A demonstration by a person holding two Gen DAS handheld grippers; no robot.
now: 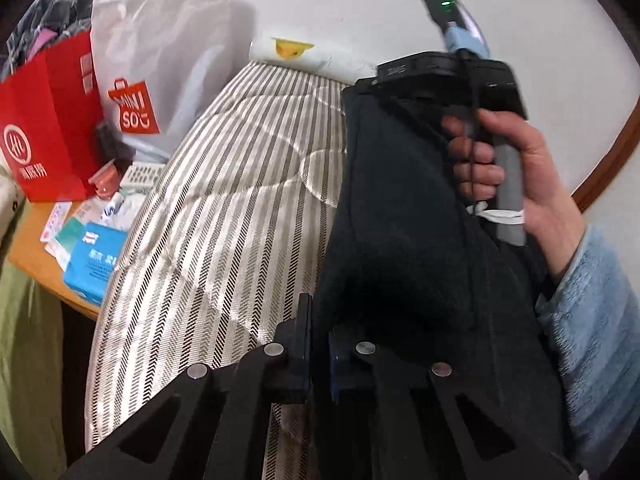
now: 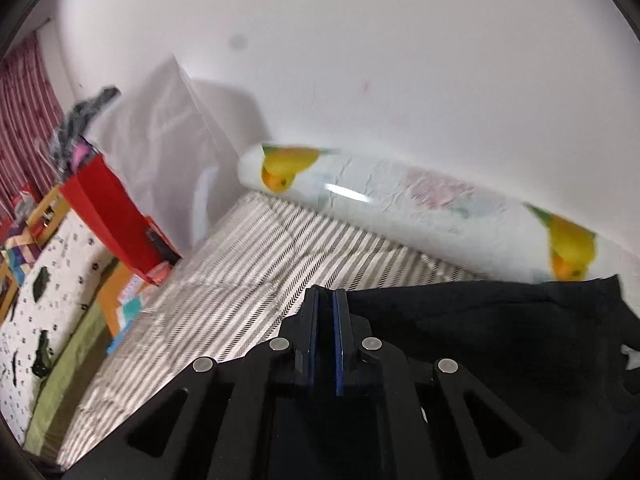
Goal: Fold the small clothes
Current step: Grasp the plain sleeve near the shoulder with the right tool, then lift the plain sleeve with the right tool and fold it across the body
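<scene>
Above the striped bed (image 1: 224, 208), a dark garment (image 1: 400, 220) hangs lifted btw the two claws; left claw (image 1: 318, 344) has its fingers nearly together w/ the cloth's lower edge pinched btw them, so it grips the garment; the fabric rises from there toward the right claw's body (image 1: 452, 76), seen in the left wrist view w/ a green light on top, held by the person's right hand (image 1: 516, 176) in a pale blue fuzzy sleeve (image 1: 592, 320); a white drawstring (image 1: 500, 214) shows beside that hand; from the right wrist view, right claw (image 2: 326, 320) has its blue-edged fingers close together w/ a thin gap, the garment (image 2: 500, 328) spreading off to its right side, and whether cloth sits btw the fingers cannot be told, view being blurred; a rolled printed pillow (image 2: 420, 204) lies along the white wall (image 2: 400, 60) at the far edge of the bed; beside the bed a wooden counter (image 1: 36, 256) carries a red paper bag (image 1: 52, 120), a white Miniso bag (image 1: 160, 60) and a blue box (image 1: 94, 262).
</scene>
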